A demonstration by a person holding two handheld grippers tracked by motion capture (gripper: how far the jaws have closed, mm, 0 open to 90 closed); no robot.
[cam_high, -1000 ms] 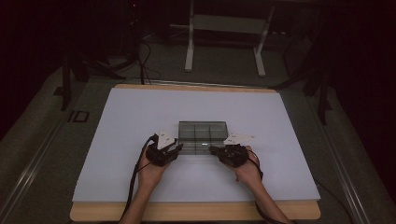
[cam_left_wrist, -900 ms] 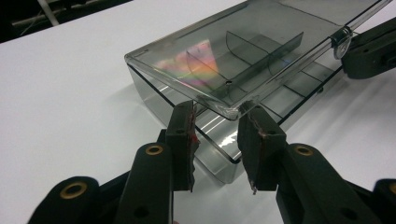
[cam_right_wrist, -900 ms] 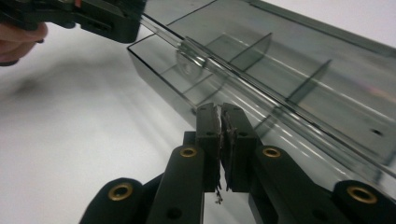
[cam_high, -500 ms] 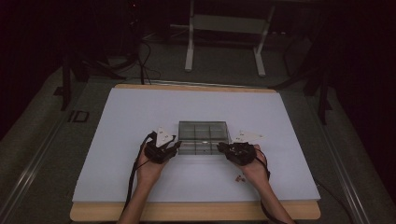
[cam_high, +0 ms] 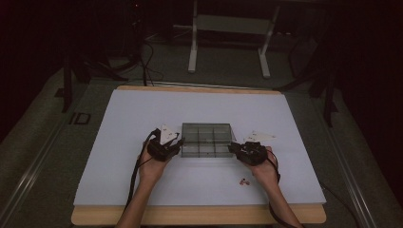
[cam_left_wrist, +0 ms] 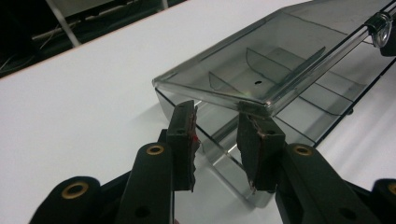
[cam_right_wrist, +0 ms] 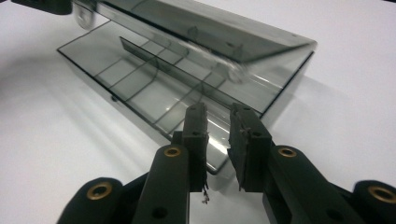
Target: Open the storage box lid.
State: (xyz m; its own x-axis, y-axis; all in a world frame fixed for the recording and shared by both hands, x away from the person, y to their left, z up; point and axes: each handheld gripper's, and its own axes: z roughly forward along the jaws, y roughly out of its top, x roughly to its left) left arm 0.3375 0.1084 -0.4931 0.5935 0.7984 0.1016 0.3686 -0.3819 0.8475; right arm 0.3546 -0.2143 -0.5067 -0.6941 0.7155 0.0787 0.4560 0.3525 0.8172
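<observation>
A smoky clear compartment box (cam_high: 207, 140) lies mid-table with its hinged lid (cam_left_wrist: 243, 60) partly raised above the divided base (cam_left_wrist: 322, 100). My left gripper (cam_high: 178, 142) is at the box's left end. Its jaws (cam_left_wrist: 217, 109) stand apart just under the lid's end edge, and I cannot tell whether they touch it. My right gripper (cam_high: 233, 148) is at the box's right end. Its jaws (cam_right_wrist: 218, 109) have just been opening and stand apart in front of the base's (cam_right_wrist: 140, 84) near corner, pressing on nothing. The lid (cam_right_wrist: 210, 28) looks blurred there.
A small pinkish bit (cam_high: 244, 181) lies on the white tabletop (cam_high: 142, 123) beside the right forearm. The table's wooden front edge (cam_high: 199, 214) runs below the arms. A metal stand (cam_high: 192, 42) and cables are on the floor behind.
My right gripper has slid a little to the right, off the box's end, and the pinkish bit now shows beside that forearm. The left gripper has stayed put.
</observation>
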